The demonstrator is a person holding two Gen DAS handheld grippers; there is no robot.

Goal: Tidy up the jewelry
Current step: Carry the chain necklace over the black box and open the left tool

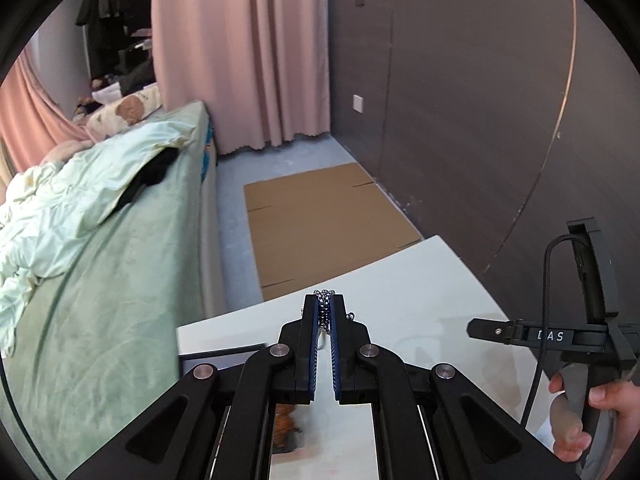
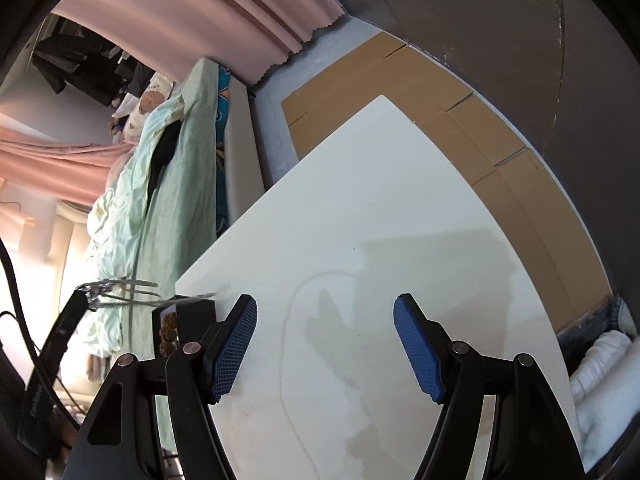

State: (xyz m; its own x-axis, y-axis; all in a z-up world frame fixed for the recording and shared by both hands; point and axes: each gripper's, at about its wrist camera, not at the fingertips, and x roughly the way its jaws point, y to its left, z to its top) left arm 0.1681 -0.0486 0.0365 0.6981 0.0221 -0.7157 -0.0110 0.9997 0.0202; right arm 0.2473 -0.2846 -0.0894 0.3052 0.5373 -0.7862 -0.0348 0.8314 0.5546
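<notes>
My left gripper [image 1: 325,305] is shut on a silver chain necklace [image 1: 324,297] whose links poke out past the blue pads, held above the white table [image 1: 420,292]. In the right wrist view the same necklace [image 2: 120,293] hangs in loops from the left gripper at the far left, over a dark jewelry box [image 2: 188,320] at the table's left edge. The box shows as a dark frame in the left wrist view [image 1: 224,356]. My right gripper [image 2: 325,344] is open and empty above the white table [image 2: 360,200]; it also shows at the right of the left wrist view [image 1: 496,330].
A bed with a pale green cover [image 1: 100,280] runs along the table's left side. Flat brown cardboard [image 1: 320,216] lies on the floor beyond the table. A dark wall [image 1: 460,100] is on the right and pink curtains [image 1: 240,52] hang behind.
</notes>
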